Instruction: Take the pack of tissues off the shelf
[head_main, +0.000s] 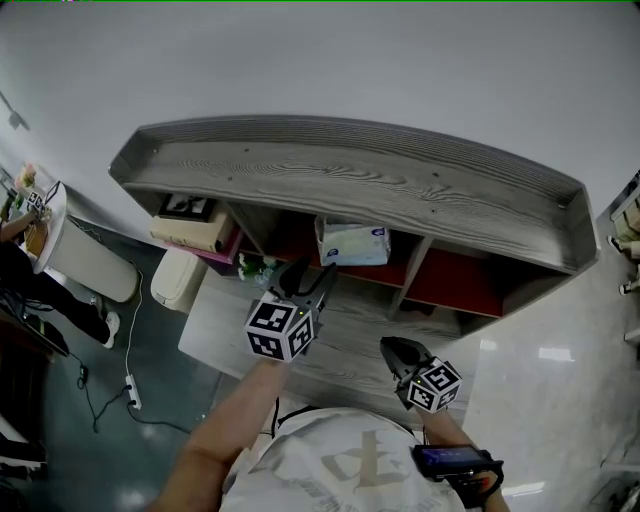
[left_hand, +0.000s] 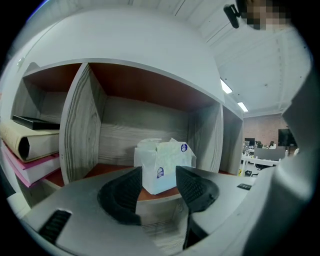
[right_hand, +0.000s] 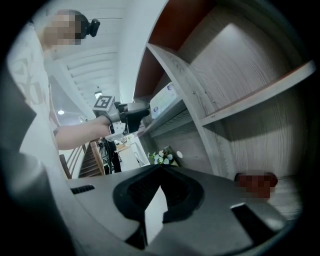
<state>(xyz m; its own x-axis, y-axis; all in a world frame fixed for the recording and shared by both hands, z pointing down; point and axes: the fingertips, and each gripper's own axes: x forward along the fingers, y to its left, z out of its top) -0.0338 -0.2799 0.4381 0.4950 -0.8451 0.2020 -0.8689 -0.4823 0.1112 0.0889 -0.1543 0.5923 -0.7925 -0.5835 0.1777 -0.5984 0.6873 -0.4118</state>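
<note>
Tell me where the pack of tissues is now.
In the head view, the pack of tissues sits in the middle compartment of the shelf, just ahead of the open left gripper; books lie one compartment to its left.

White wall (head_main: 400, 60), dark grey floor (head_main: 70, 420) at left, glossy pale tiles (head_main: 540, 400) at right, white bin (head_main: 95, 265), ceiling strip lights (left_hand: 243, 107)

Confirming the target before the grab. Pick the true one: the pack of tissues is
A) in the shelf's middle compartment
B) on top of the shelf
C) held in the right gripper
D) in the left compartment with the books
A: the pack of tissues stands in the middle compartment of the shelf, one divider to the right of the books, and nothing is holding it.
</note>
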